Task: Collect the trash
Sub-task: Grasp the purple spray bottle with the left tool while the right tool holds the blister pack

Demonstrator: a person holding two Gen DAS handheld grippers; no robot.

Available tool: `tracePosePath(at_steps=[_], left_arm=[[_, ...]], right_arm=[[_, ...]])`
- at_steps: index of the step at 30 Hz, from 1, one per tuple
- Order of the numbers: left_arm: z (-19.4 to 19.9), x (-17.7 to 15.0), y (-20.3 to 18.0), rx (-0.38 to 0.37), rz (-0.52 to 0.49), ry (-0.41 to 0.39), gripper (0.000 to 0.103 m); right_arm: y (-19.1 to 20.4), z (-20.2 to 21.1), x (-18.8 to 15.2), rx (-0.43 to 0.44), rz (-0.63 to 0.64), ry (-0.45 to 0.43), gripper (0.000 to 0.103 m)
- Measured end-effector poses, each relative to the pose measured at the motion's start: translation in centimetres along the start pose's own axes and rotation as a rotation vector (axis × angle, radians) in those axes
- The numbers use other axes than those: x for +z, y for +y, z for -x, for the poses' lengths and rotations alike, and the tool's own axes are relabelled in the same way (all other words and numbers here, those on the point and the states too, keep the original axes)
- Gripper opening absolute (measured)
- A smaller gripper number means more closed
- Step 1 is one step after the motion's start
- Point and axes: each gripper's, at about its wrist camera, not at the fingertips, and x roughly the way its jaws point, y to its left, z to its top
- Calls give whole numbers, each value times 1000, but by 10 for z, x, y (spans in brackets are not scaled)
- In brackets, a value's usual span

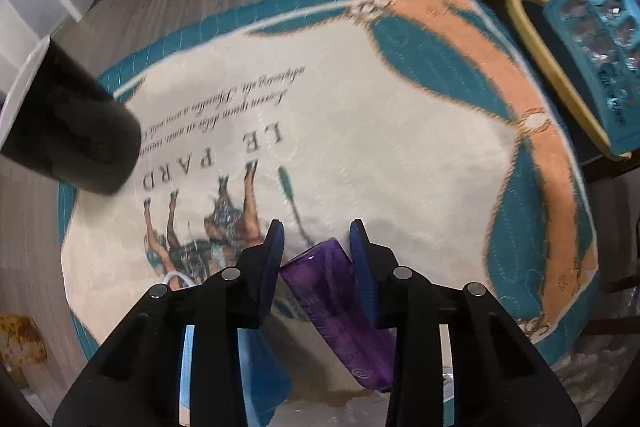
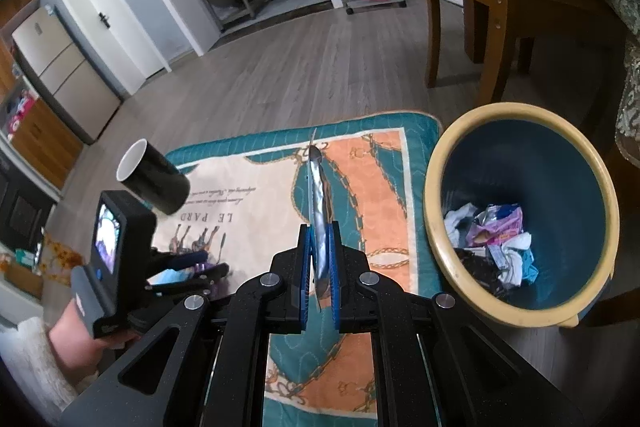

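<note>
While the right gripper (image 2: 320,251) pinches a silvery blister strip (image 2: 319,187) beside the bin (image 2: 436,167), the left gripper (image 1: 317,255) is narrowed around a purple wrapper (image 1: 340,311) on the mat (image 1: 400,131), whose slick film could slip free on lifting.

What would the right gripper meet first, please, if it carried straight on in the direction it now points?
Most likely the patterned rug. The right gripper, shut on a foil wrapper, points steeply down at the rug left of the bin, and nothing shows in between, though depth is hard to judge.
</note>
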Motion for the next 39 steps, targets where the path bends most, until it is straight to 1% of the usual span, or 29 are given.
tracePosePath(at_steps=[2, 5, 7, 8, 9, 11, 13, 15, 16, 17, 18, 19, 20, 21, 22, 23, 25, 27, 29, 30, 31, 32, 34, 36, 37, 39], left_arm=[[13, 3, -2, -34, -5, -65, 32], [34, 7, -5, -63, -16, -161, 32], [43, 11, -7, -81, -19, -199, 31], [46, 13, -8, -89, -23, -212, 24], [50, 13, -11, -90, -31, -220, 0], [58, 17, -16, -100, -54, -242, 0], [64, 20, -27, -93, -91, -260, 0], [60, 22, -29, -88, -97, -239, 0], [55, 21, -27, -90, -85, -222, 0], [51, 20, -22, -105, -46, -193, 0], [47, 18, -16, -124, -11, -181, 1], [46, 14, -11, -139, 33, -161, 8], [44, 10, -9, -111, 52, -147, 17], [41, 4, -8, -65, 62, -140, 47], [38, -1, -7, -30, 76, -133, 69], [34, -5, -7, -20, 90, -118, 70], [24, -8, -6, -29, 112, -73, 71], [11, -11, -5, -4, 126, -22, 71], [-2, -13, -4, -14, 134, 22, 71], [-8, -13, -4, -27, 135, 45, 69], [-14, -13, -4, -50, 129, 66, 60], [-16, -12, -5, -53, 120, 69, 56], [-13, -8, -8, -52, 96, 51, 42], [-5, -2, -12, -59, 80, 19, 36], [1, 1, -15, -60, 68, -3, 35], [20, 9, -24, -57, 18, -79, 34]], right_arm=[[-2, 2, 1, -1, -6, -6, 9], [-5, 5, 1, -4, -14, -13, 9], [-6, 7, 2, -6, -18, -19, 9], [-7, 8, 3, -6, -20, -23, 9], [-6, 9, 3, -5, -21, -26, 9], [-6, 11, 4, -4, -23, -33, 9], [-6, 11, 5, -1, -23, -35, 9], [-6, 12, 5, 1, -22, -36, 9], [-6, 12, 5, 2, -22, -36, 9], [-6, 12, 5, 3, -22, -36, 9], [-6, 12, 5, 6, -21, -34, 9], [-6, 11, 5, 8, -19, -31, 9], [-6, 10, 5, 8, -17, -28, 9], [-6, 9, 5, 9, -17, -25, 9], [-6, 9, 6, 11, -18, -24, 9], [-6, 8, 7, 12, -20, -24, 9], [-5, 8, 7, 13, -20, -26, 9], [-4, 7, 8, 18, -19, -28, 9], [-2, 7, 8, 21, -13, -29, 9], [-2, 7, 8, 22, -10, -28, 9], [-3, 7, 8, 23, -9, -29, 9], [-3, 8, 9, 23, -11, -30, 9], [-6, 10, 10, 26, -19, -37, 9], [-8, 14, 12, 29, -26, -48, 9], [-8, 17, 13, 30, -29, -54, 9], [-10, 24, 17, 30, -34, -73, 9]])
